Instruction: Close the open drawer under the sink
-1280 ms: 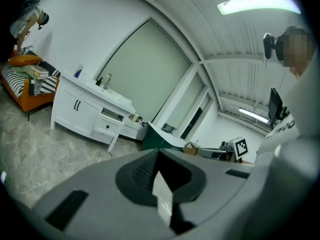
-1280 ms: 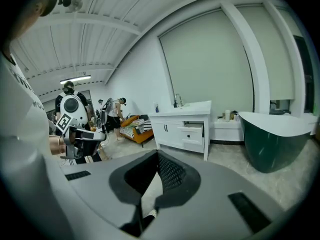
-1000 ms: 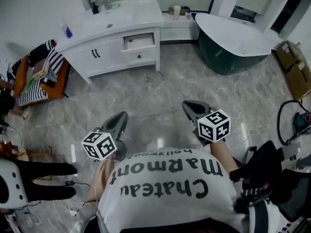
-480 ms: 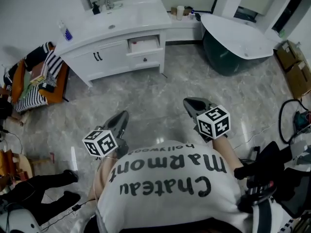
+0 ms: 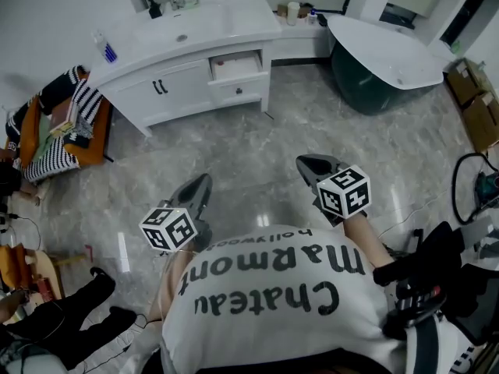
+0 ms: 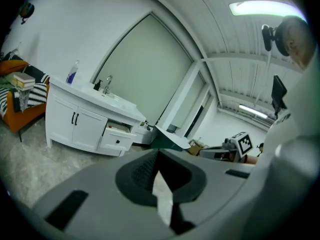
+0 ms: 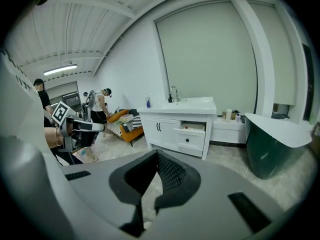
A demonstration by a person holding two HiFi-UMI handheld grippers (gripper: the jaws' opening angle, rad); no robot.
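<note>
Comparing with a second ago, the view has changed only a little. The white vanity cabinet (image 5: 175,93) with the sink in its counter (image 5: 210,23) now sits slightly more to the right and a bit higher in the head view. The dark green bathtub with a white rim (image 5: 374,84) has shifted the same way. I judge that the person is walking toward the sink, but a wide stretch of grey marble floor (image 5: 257,139) separates the body from the cabinet. For the task, this means the approach is under way and the closing itself is not yet begun.

The white upper drawer (image 5: 236,65) is on the right side of the cabinet, beside the two doors with dark handles and above a second drawer that is closed. It is pulled out, and something small and reddish lies inside; I cannot say what it is. Nothing touches this drawer.

The left gripper (image 6: 159,154) and the right gripper (image 5: 306,162) are held in front of the person's chest, well apart from each other and far from the cabinet, and both point toward it. On the left gripper the fingers (image 6: 141,170) are pressed together at the tips and nothing is between them. On the right gripper the fingers (image 7: 172,173) are also clenched tip to tip and carry nothing. Closed tips like these could serve to push the drawer front, in my opinion, once the person comes near enough.
</note>
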